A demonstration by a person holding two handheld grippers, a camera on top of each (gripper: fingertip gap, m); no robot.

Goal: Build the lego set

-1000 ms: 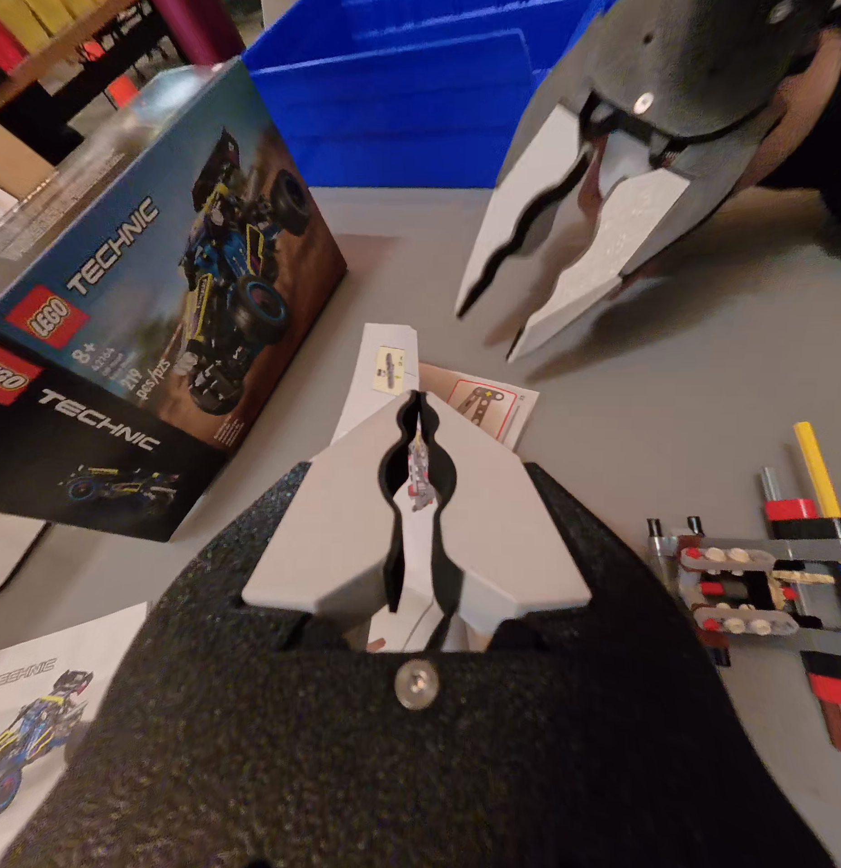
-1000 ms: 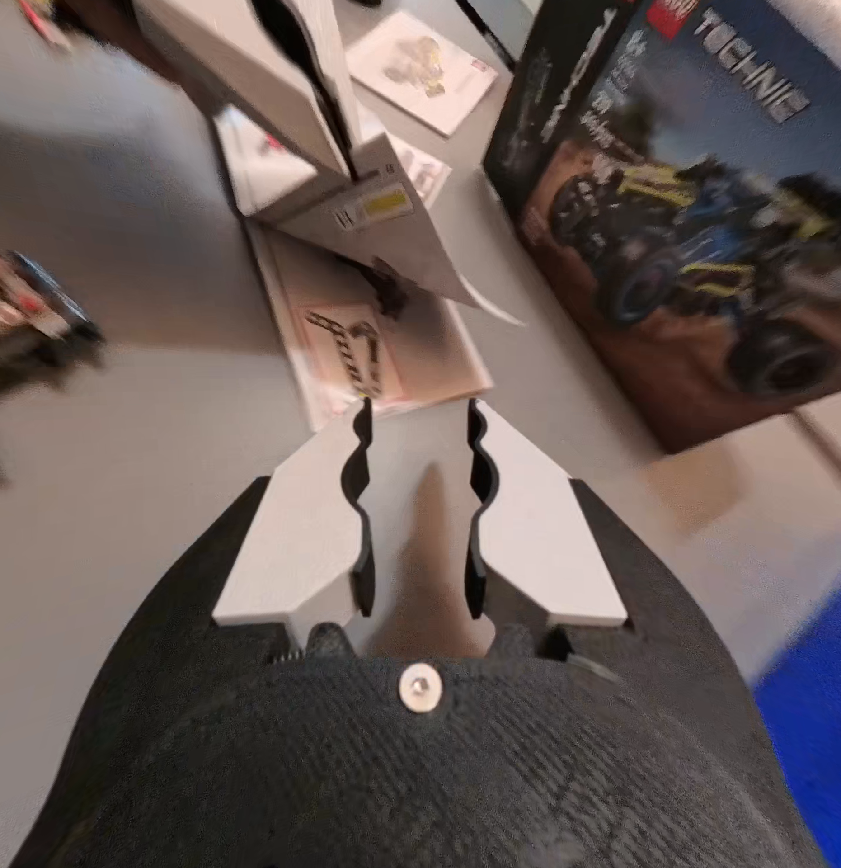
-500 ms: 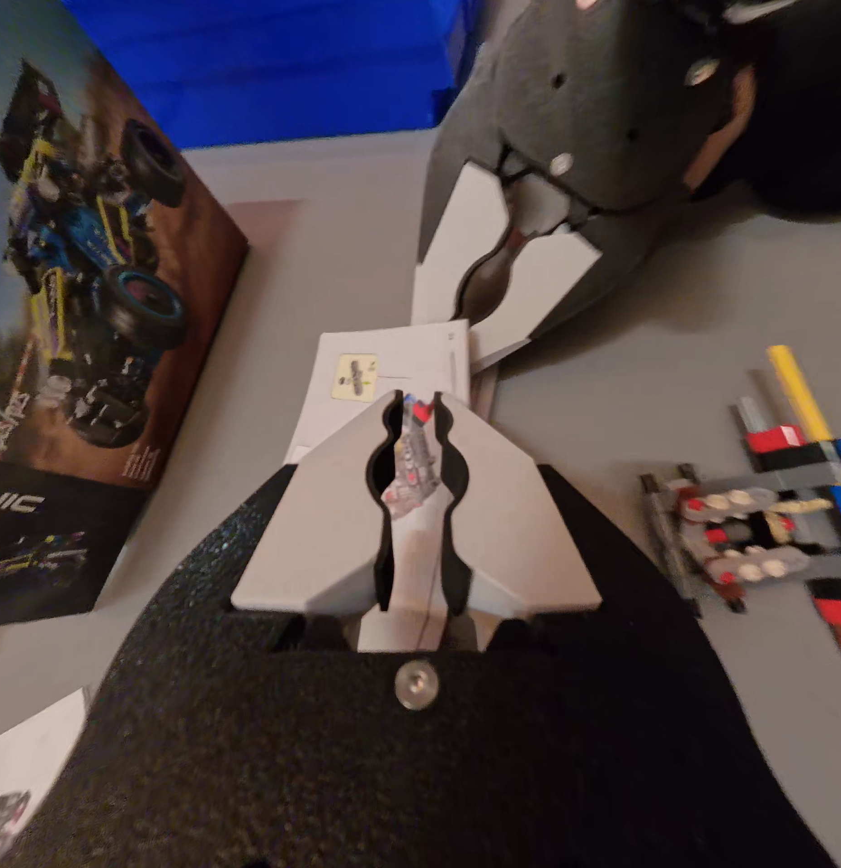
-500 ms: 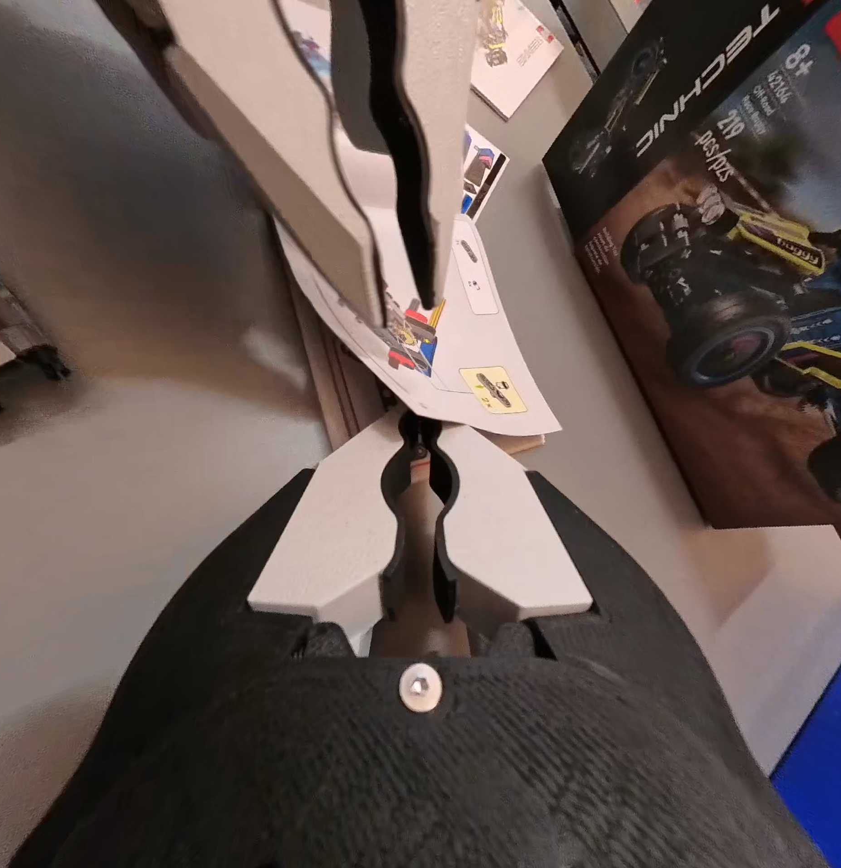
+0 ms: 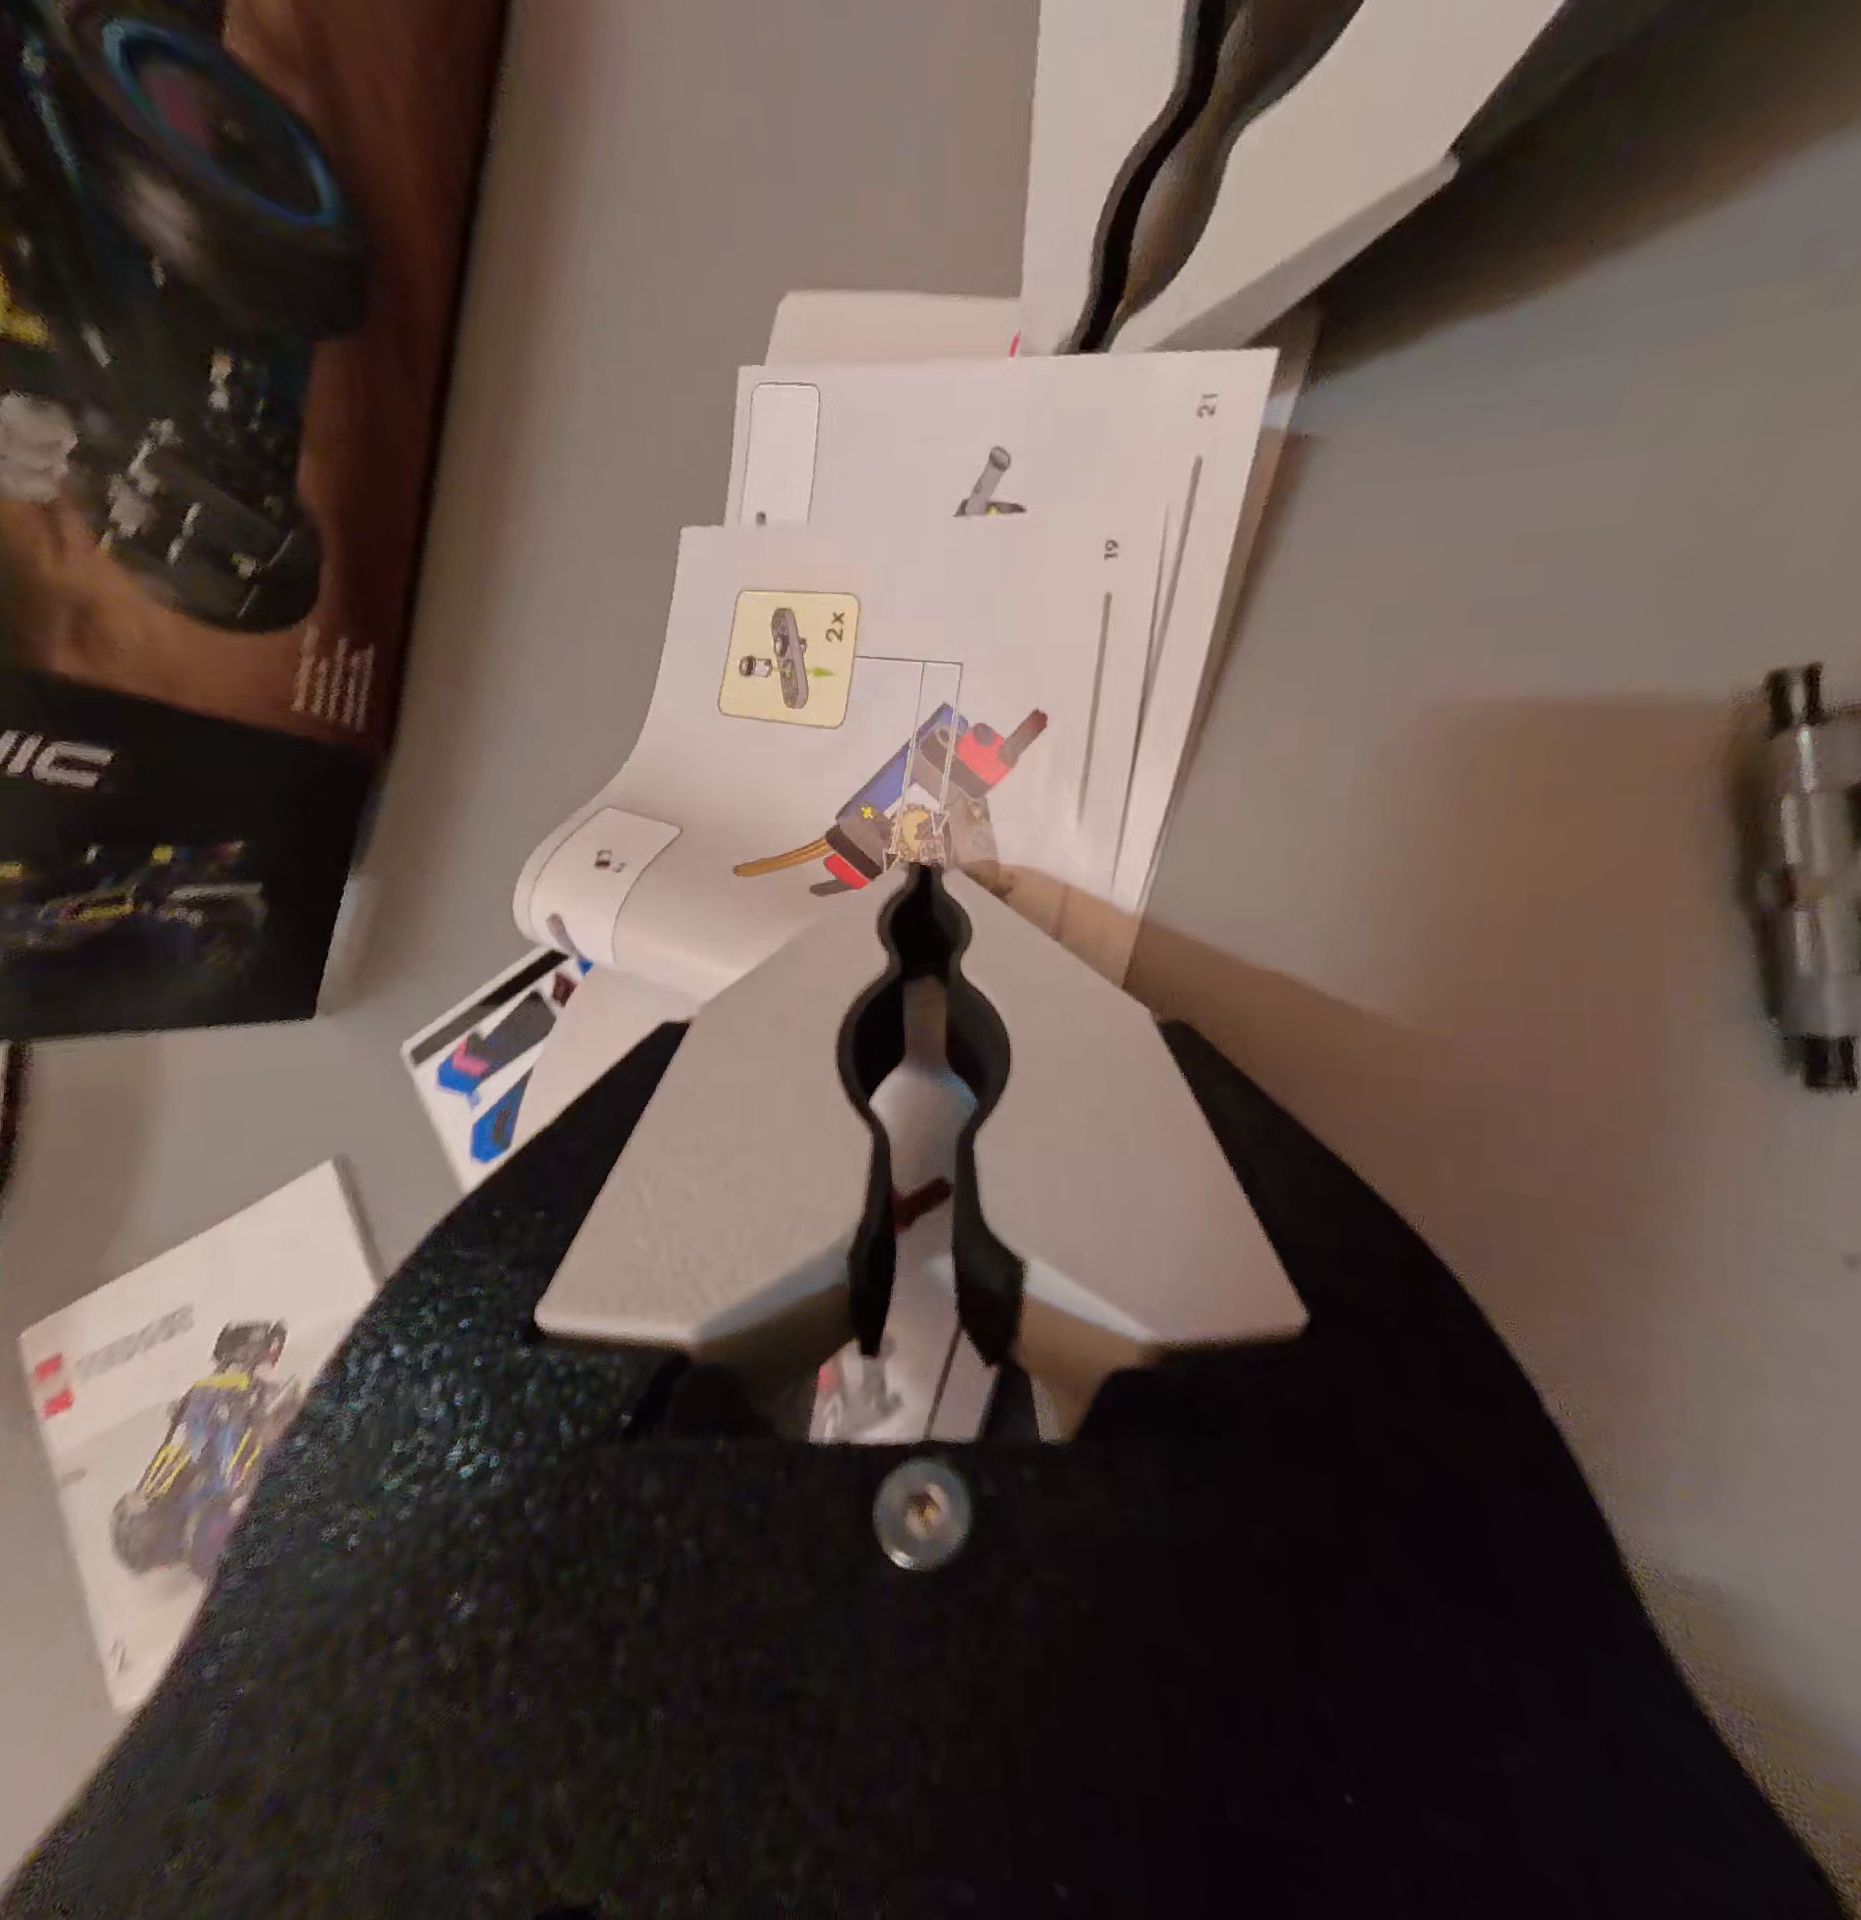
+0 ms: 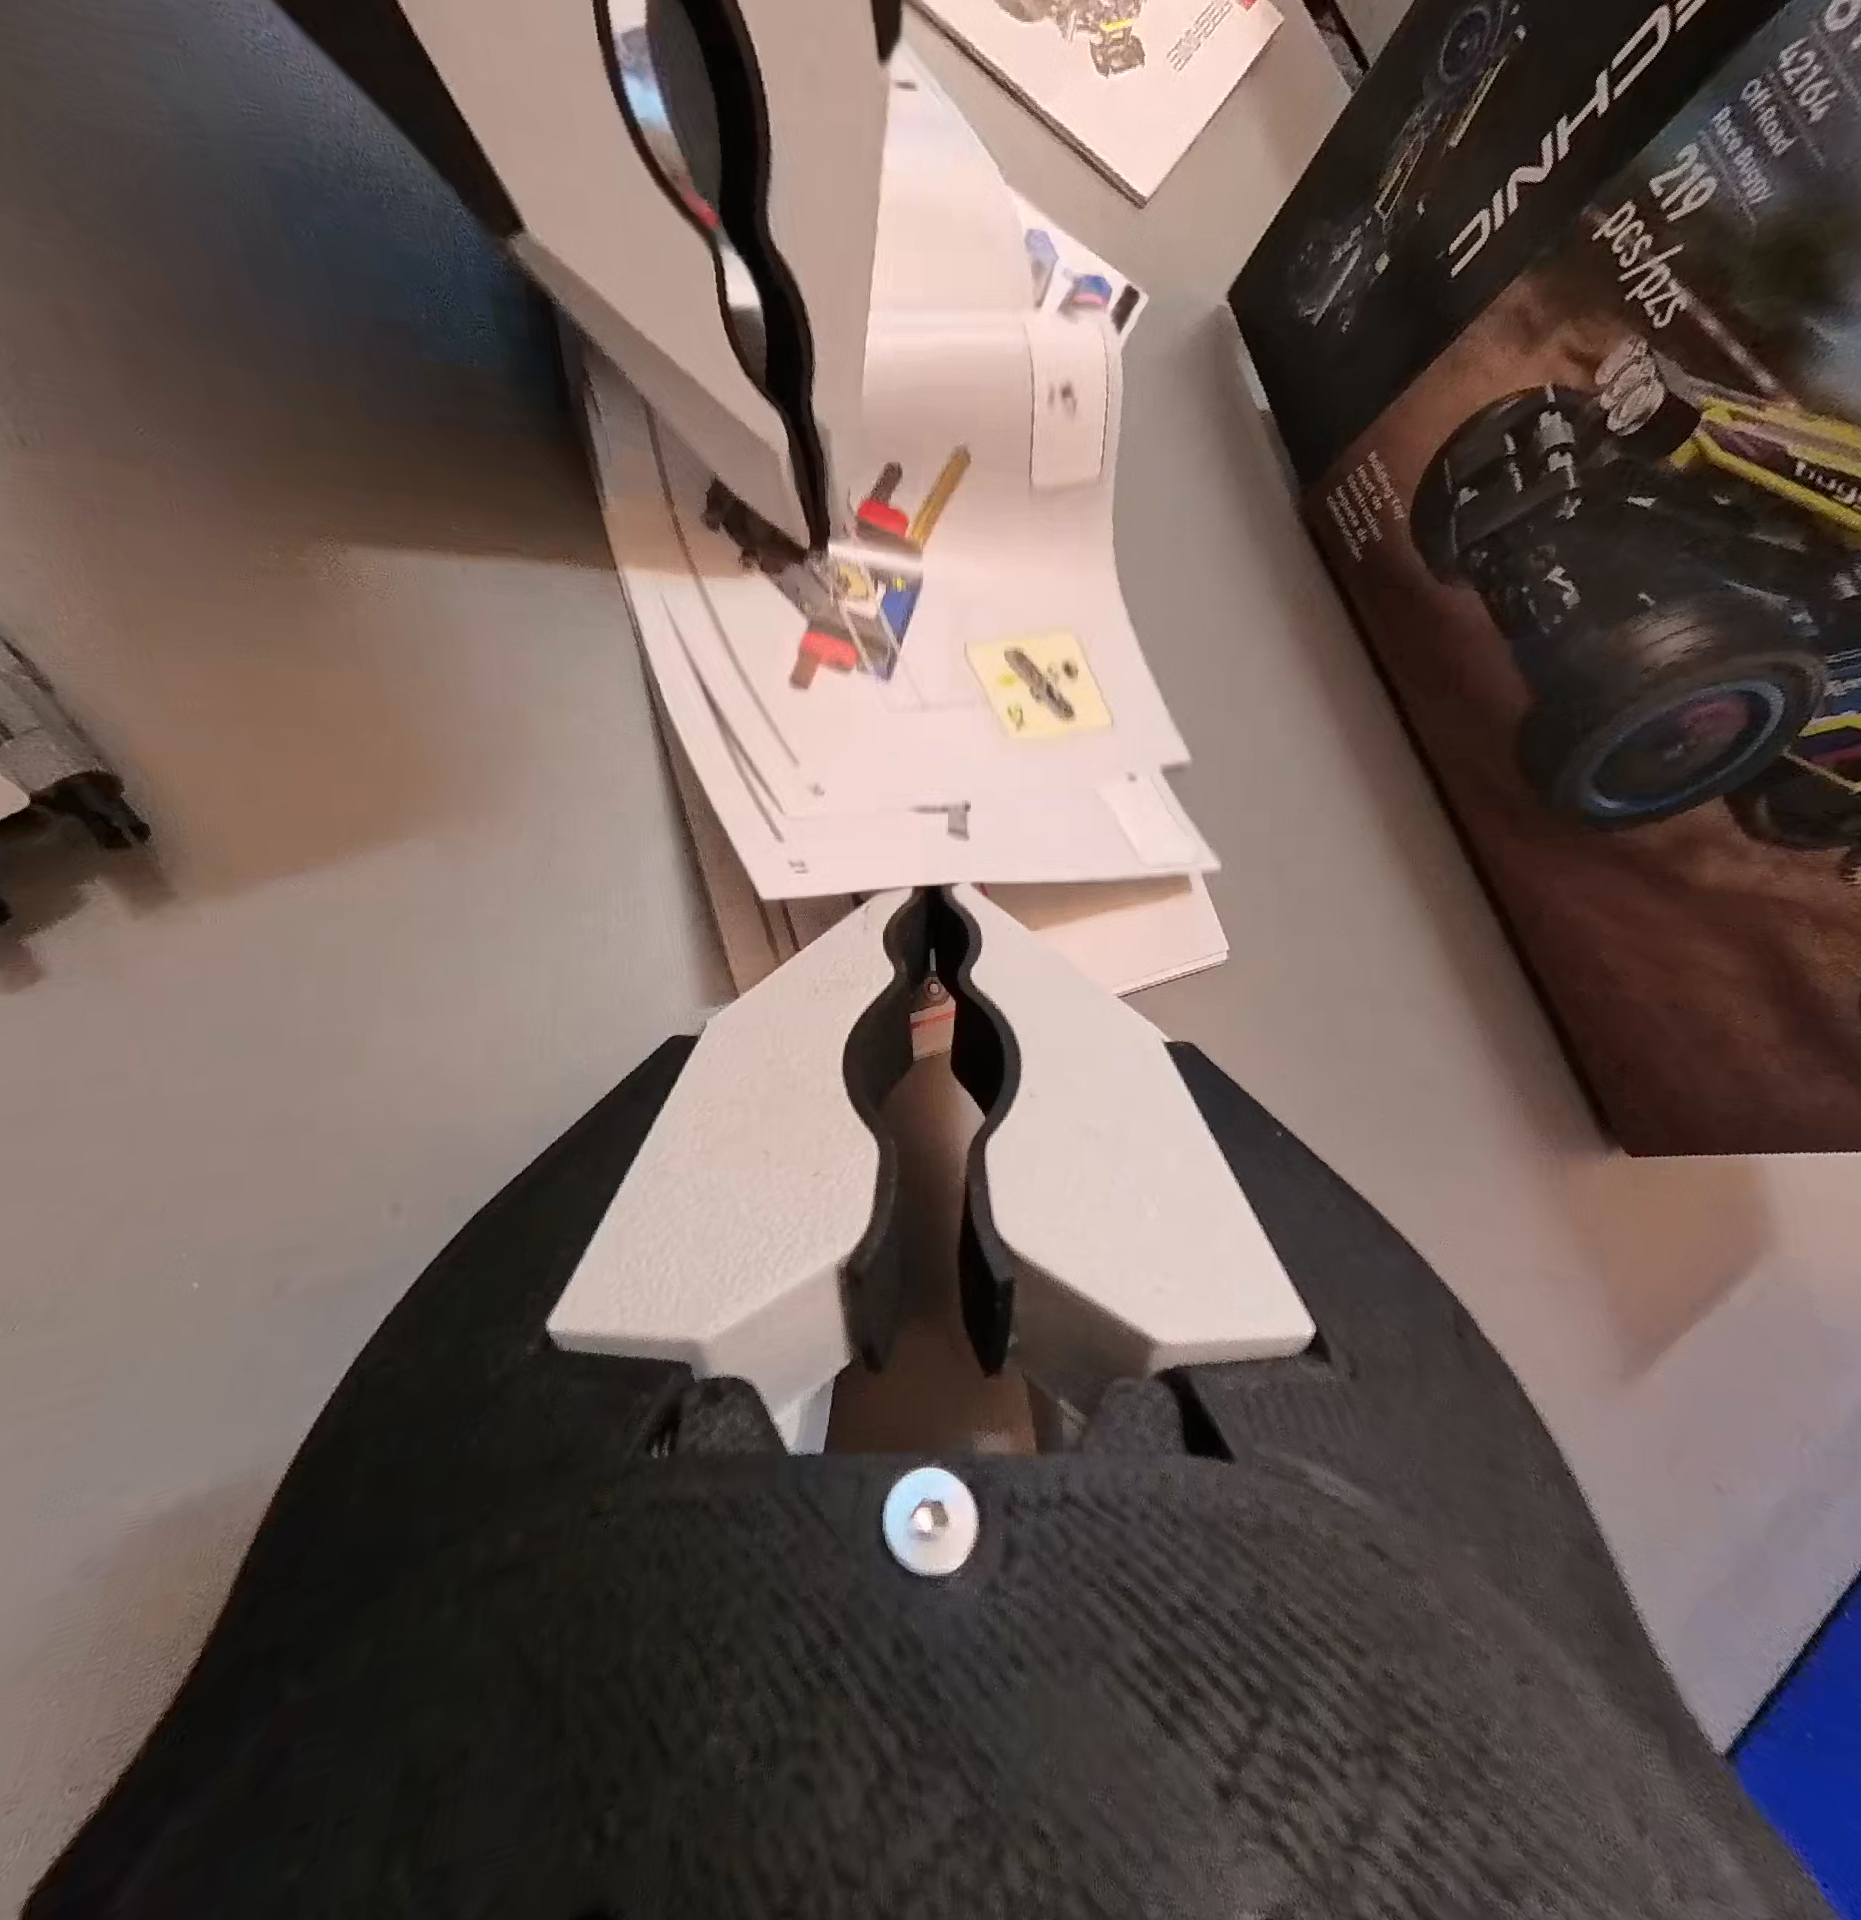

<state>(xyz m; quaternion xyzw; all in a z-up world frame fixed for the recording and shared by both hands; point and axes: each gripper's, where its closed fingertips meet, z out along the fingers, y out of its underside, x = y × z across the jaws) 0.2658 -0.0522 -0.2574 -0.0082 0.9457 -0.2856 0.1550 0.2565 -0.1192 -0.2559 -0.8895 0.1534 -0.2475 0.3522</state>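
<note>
Grey table (image 5: 1528, 540) fills both views, and every other item rests on it. In the left wrist view, the set box (image 5: 167, 499), printed with a dark buggy, is seen at 10 o'clock; in the right wrist view it lies at 2 o'clock. An open booklet (image 5: 905, 644) is spread at centre, just beside the box, its top page curling up at the near edge and printed with a blue, red and yellow build step. The left gripper (image 5: 921, 878) is pressed together at its tips over that printed step; whether a page is pinched between them cannot be told. The right gripper (image 6: 931, 899), seen at centre of its own view, is closed at the tips on the booklet's lower pages at the edge facing it. In the left wrist view the same gripper enters at 1 o'clock, its tips at the booklet's far edge. A second, closed booklet (image 5: 188, 1455) with a buggy cover lies at 8 o'clock in the left wrist view. A sticker sheet (image 5: 490, 1070) with blue and black shapes shows between the two booklets, partly under the open one. The part-built model (image 5: 1819, 873), grey with black pin ends, sits at 3 o'clock, well apart from the booklet, cut by the frame and blurred. A blue corner (image 6: 1830, 1683) shows at 4 o'clock in the right wrist view.
</note>
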